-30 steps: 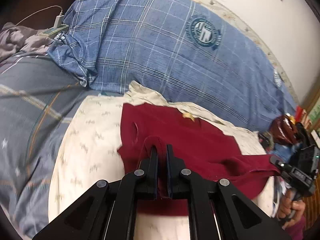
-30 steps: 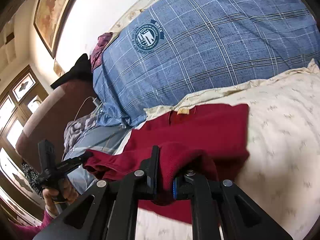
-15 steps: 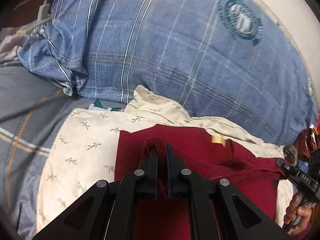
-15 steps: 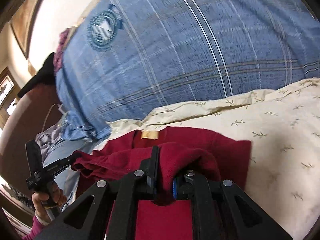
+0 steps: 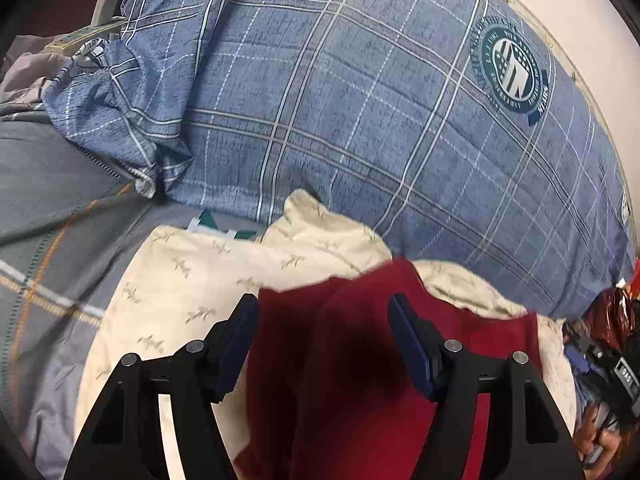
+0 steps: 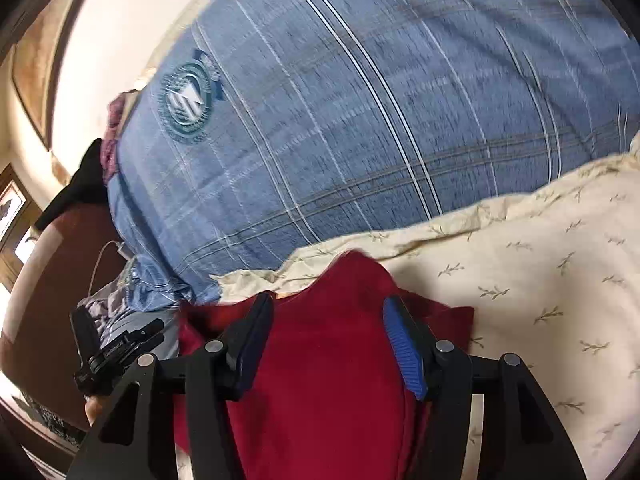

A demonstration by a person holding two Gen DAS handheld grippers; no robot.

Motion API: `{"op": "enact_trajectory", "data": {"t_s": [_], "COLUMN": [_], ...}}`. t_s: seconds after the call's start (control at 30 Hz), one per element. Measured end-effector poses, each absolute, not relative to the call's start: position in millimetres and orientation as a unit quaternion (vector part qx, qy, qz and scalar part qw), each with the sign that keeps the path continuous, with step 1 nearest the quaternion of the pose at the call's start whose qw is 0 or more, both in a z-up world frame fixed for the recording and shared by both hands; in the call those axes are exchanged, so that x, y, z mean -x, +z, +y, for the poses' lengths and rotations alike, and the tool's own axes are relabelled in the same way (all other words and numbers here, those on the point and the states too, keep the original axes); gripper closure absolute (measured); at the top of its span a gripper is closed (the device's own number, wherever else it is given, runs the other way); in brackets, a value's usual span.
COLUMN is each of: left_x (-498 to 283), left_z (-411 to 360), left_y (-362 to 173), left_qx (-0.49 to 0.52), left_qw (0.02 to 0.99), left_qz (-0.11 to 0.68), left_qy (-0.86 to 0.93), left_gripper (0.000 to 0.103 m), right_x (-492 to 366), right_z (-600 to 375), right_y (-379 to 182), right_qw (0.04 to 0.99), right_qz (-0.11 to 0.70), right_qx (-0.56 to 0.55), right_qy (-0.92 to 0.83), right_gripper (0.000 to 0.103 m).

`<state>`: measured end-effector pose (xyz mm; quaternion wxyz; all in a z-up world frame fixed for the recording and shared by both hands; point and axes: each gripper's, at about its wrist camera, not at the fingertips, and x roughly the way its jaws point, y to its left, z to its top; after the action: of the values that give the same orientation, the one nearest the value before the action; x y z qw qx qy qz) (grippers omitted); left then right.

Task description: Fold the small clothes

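A dark red garment lies folded on a cream leaf-print cloth. It also shows in the right wrist view on the same cream cloth. My left gripper is open, its jaws wide apart over the garment's left part, holding nothing. My right gripper is open over the garment's right part, with red fabric between the spread jaws. The garment's near edge is hidden under both grippers.
A big blue plaid pillow with a round badge rises just behind the cloth, also in the right wrist view. A grey bedsheet lies left. A white charger and power strip sit at the far left.
Both grippers were shut on the red garment's folded edge and carried it toward the pillow. Now both have opened and let it go on the cloth.
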<state>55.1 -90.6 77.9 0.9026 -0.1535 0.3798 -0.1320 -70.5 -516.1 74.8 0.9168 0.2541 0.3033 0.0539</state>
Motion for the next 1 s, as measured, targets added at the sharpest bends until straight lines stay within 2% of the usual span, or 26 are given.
{"op": "enact_trajectory", "data": {"t_s": [0.1, 0.2, 0.33, 0.43, 0.5, 0.7, 0.83, 1.0], "left_x": [-48, -56, -75, -93, -99, -76, -33, 10], "left_z": [-97, -114, -137, -143, -138, -116, -97, -88], "left_y": [77, 66, 42, 22, 19, 34, 48, 38], "left_qx": [0.122, 0.091, 0.046, 0.034, 0.056, 0.066, 0.062, 0.069], "left_qw": [0.912, 0.908, 0.899, 0.893, 0.892, 0.891, 0.9, 0.886], "left_qz": [0.373, 0.391, 0.428, 0.444, 0.444, 0.443, 0.423, 0.444], "left_qy": [-0.123, -0.115, -0.077, -0.063, -0.062, -0.069, -0.089, -0.116], "left_gripper": [0.037, 0.037, 0.038, 0.034, 0.03, 0.034, 0.033, 0.033], "right_x": [61, 36, -1, -20, -20, 9, 18, -7], "right_z": [-487, -467, -472, -493, -501, -479, -428, -351], "right_y": [72, 54, 23, -1, -1, 30, 52, 52], "right_qw": [0.923, 0.917, 0.909, 0.892, 0.894, 0.902, 0.903, 0.901], "right_qz": [0.335, 0.369, 0.4, 0.428, 0.417, 0.398, 0.391, 0.403], "right_qx": [-0.183, -0.146, -0.112, -0.131, -0.149, -0.161, -0.167, -0.113], "right_qy": [0.049, 0.036, -0.031, -0.063, -0.068, -0.035, 0.06, 0.114], "right_gripper": [0.048, 0.059, 0.062, 0.064, 0.065, 0.059, 0.054, 0.055]}}
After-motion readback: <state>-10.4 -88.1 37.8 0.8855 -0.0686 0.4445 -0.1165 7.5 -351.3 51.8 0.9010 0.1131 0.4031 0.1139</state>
